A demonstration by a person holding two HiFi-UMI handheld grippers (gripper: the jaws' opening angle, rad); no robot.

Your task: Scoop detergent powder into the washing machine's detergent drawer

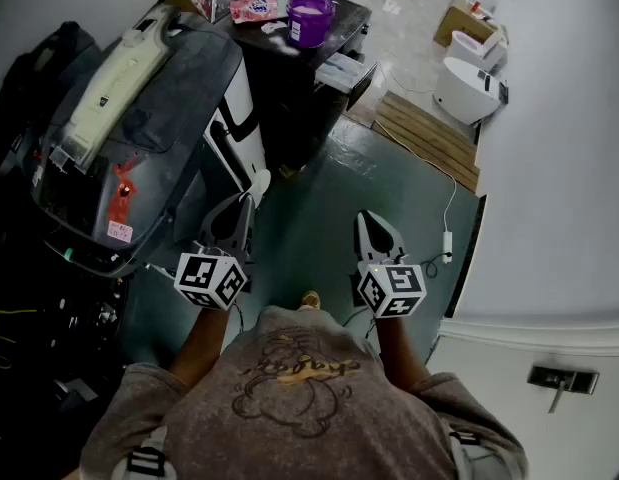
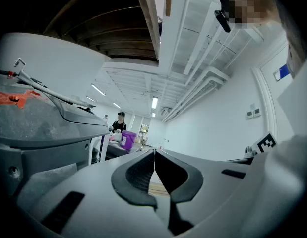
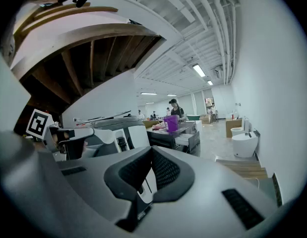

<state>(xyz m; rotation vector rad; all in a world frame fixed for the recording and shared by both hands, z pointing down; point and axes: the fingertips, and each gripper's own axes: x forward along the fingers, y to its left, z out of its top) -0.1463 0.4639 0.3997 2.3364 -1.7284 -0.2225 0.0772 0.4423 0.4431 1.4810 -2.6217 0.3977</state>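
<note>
The shells of my left claw [image 2: 154, 155] and right claw [image 3: 151, 151] are smooth matt grey plastic, and their pads [image 2: 138, 175] look like black rubber with a fine ribbed grain. The washing machine [image 1: 159, 88] has a dull, dusty-looking grey plastic top, while its white front panel [image 1: 241, 103] is glossy. The purple tub [image 1: 310, 18] is shiny plastic, the planks [image 1: 429, 138] are bare wood, the floor [image 1: 319, 188] is smooth, and my shirt [image 1: 289, 398] is soft cloth.

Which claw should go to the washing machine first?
Left, probably. The left claw hangs right beside the washing machine, while the right claw sits farther off over the floor. Both claws are shut and empty.
</note>
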